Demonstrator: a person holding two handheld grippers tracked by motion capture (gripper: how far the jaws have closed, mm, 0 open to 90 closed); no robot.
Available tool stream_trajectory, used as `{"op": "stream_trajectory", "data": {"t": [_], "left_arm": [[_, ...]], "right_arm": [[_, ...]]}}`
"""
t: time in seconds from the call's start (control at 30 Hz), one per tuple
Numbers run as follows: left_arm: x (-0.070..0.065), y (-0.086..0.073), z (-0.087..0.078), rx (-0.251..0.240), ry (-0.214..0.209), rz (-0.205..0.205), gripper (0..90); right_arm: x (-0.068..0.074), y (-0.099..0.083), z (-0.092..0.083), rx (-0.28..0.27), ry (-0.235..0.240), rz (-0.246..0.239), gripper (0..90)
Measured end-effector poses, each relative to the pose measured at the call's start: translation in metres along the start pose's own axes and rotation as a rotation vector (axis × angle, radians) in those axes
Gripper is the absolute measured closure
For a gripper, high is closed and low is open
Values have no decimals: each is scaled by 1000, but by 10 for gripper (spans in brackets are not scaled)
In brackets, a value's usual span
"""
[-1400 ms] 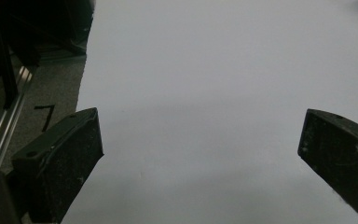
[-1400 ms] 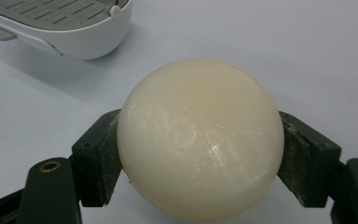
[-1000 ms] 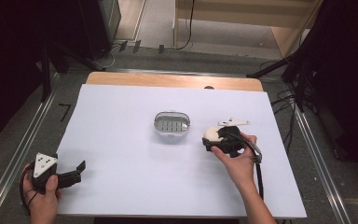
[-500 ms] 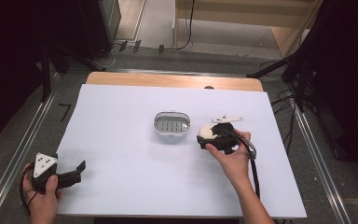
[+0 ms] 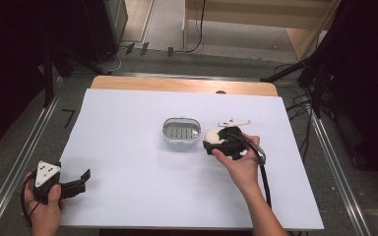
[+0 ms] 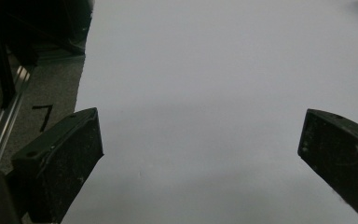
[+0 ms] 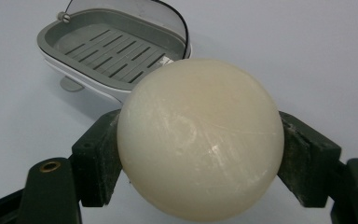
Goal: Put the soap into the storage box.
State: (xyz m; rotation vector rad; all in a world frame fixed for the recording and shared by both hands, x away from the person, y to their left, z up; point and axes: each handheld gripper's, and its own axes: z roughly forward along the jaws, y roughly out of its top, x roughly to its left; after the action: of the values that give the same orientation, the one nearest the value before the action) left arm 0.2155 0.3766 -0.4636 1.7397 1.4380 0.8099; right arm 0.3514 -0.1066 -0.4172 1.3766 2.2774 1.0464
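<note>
A round cream soap bar (image 7: pixel 200 137) sits clamped between both jaws of my right gripper (image 7: pixel 200 154), which is shut on it. From above, the soap (image 5: pixel 211 135) and right gripper (image 5: pixel 215 142) hover just right of a grey soap dish (image 5: pixel 180 131) with a slotted floor, which lies open at the table's middle. The same soap dish (image 7: pixel 107 56) lies beyond the soap, up and to the left. My left gripper (image 5: pixel 81 179) rests open at the near left corner; its jaws stand wide apart over bare white surface (image 6: pixel 200 93).
A small white flat piece (image 5: pixel 234 122) lies just behind the right gripper. White sheet (image 5: pixel 128 157) covers the table, with a wooden strip (image 5: pixel 177 84) along the far edge. Metal rails (image 5: pixel 17 162) run along both sides; cables and black stands crowd the floor beyond.
My right gripper has carried the soap leftward, closer to the soap dish. The left gripper has stayed put.
</note>
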Motion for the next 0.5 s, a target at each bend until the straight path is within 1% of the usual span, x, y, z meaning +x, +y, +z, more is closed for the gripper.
{"op": "stream_trajectory", "data": {"t": [0.5], "left_arm": [[0, 0, 0, 1, 0, -2, 4]], "right_arm": [[12, 14, 4, -9, 23, -18, 251]]}}
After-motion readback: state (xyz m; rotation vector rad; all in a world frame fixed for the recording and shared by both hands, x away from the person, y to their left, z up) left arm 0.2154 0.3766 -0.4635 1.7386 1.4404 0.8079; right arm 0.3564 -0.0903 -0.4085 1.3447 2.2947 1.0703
